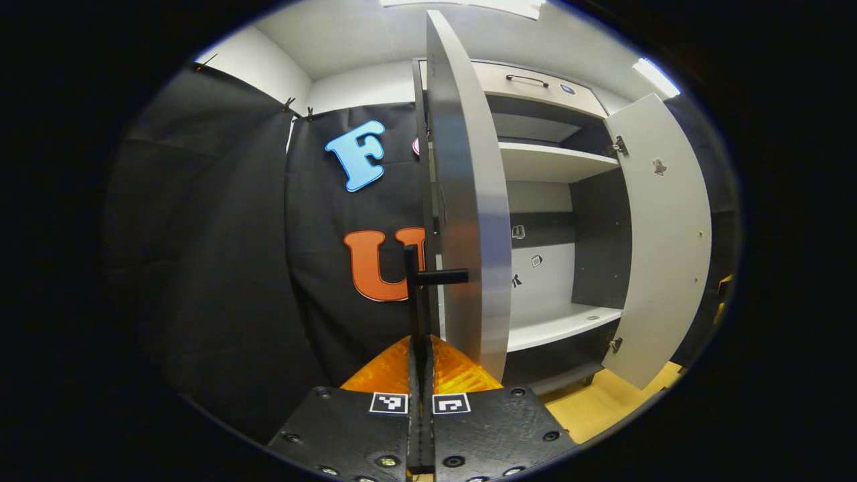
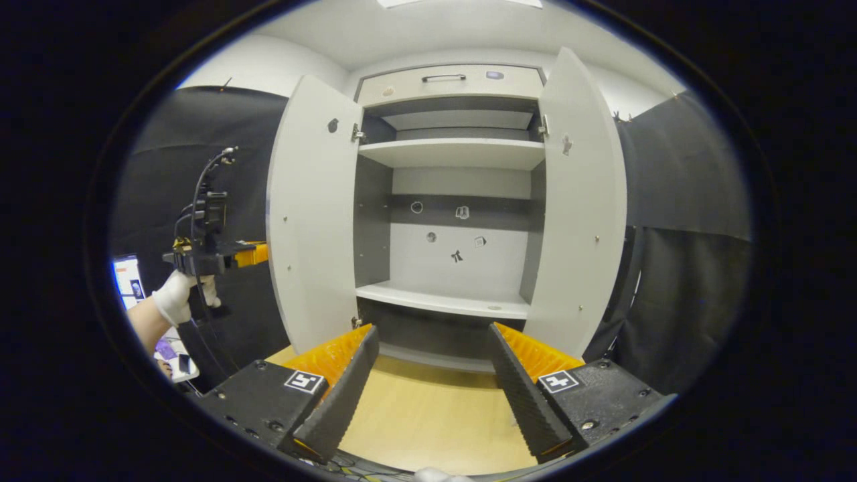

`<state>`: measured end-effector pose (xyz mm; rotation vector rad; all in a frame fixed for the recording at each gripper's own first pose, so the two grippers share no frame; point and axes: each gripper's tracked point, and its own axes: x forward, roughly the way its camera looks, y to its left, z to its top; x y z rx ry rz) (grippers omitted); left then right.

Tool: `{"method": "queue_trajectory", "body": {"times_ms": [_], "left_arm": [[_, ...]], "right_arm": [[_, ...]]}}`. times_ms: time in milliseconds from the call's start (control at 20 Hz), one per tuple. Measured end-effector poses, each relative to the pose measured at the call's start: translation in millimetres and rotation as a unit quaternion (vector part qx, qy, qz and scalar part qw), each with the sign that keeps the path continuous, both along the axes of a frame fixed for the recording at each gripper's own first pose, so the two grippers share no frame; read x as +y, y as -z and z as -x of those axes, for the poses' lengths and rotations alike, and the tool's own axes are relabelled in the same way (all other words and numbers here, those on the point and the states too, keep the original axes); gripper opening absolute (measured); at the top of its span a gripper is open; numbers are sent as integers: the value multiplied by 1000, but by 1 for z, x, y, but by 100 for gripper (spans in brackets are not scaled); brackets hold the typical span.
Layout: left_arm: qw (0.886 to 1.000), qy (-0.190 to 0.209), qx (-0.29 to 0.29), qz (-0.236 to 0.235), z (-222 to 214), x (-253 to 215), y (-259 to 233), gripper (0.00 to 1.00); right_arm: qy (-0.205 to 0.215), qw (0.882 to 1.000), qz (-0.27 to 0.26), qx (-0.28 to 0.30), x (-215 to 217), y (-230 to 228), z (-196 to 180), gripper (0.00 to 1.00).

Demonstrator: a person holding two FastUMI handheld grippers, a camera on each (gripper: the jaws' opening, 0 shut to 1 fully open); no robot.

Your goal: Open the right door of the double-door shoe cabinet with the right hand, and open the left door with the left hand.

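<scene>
Both doors of the shoe cabinet (image 2: 455, 201) stand open. At six o'clock the left gripper (image 1: 420, 314) clenches the left door's handle (image 1: 438, 276); the right gripper (image 2: 432, 375) hangs released.

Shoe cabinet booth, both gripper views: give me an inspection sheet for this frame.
Surface: wooden floor, bare in front of the cabinet.
Job's things: left door and right door both swung open; shelves hold nothing.
Clutter: nothing seen.
Grippers: left gripper shut on the left door's handle; right gripper open, holding nothing.
Cables: wires above the gloved hand.
Surroundings: black cloth wall, closed drawer on top.
</scene>
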<state>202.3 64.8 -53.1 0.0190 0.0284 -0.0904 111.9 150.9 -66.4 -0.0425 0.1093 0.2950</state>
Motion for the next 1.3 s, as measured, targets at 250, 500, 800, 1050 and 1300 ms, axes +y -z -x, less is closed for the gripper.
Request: {"method": "queue_trajectory", "body": {"times_ms": [250,500,800,1050,1300], "left_arm": [[1000,16,3,-1,-2,3,0,0],[1000,7,9,-4,-2,3,-1,0],[998,-56,5,-33,15,28,-3,18],[997,-66,-3,-46,45,29,-8,92],[996,-69,-12,-62,84,20,-19,96]], "right_arm": [[1,1000,0,-2,-1,-2,-1,99],[9,1000,1,-3,-5,-3,-1,99],[22,1000,4,-6,-13,-6,0,99],[29,1000,3,-9,-16,-7,1,99],[41,999,-2,-14,-20,-10,6,99]]}}
